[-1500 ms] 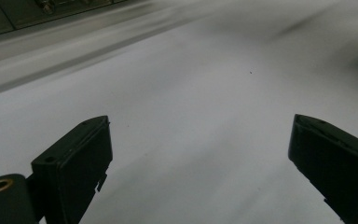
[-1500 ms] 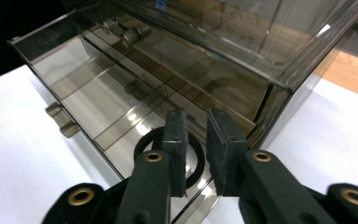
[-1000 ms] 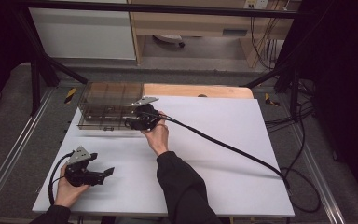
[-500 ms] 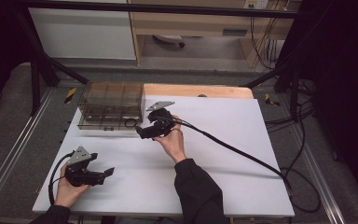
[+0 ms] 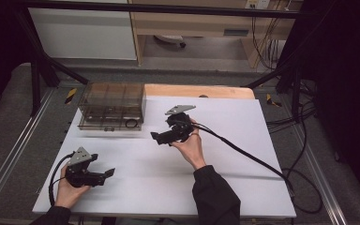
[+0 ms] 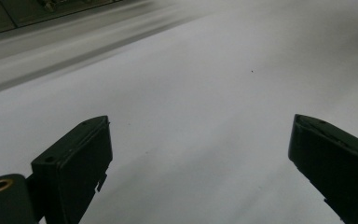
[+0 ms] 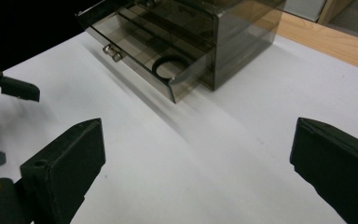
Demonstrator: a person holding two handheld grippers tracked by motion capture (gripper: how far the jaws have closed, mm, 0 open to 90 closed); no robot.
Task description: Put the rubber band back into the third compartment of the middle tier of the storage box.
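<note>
A smoky see-through drawer box (image 5: pixel 112 105) stands at the back left of the white table (image 5: pixel 225 117). Its bottom drawer (image 7: pixel 140 51) is pulled out, with a small knob (image 7: pixel 112 52) on the front and a black ring (image 7: pixel 170 67) lying inside; the black ring (image 5: pixel 131 123) also shows from above. My right gripper (image 5: pixel 160 133) hovers to the right of the box, a short way off, open and empty, jaws pointing at the drawer (image 7: pixel 200 140). My left gripper (image 5: pixel 104 167) rests near the front left edge, open over bare table (image 6: pixel 200 140).
The right gripper's black cable (image 5: pixel 248 152) trails across the table to the right edge. A wooden board (image 5: pixel 201 90) runs along the back of the table. In the right gripper view, the left gripper's jaw (image 7: pixel 16 88) shows at far left.
My right gripper has drawn back from the drawer box, moving right and toward the person. The left gripper has stayed where it was.
</note>
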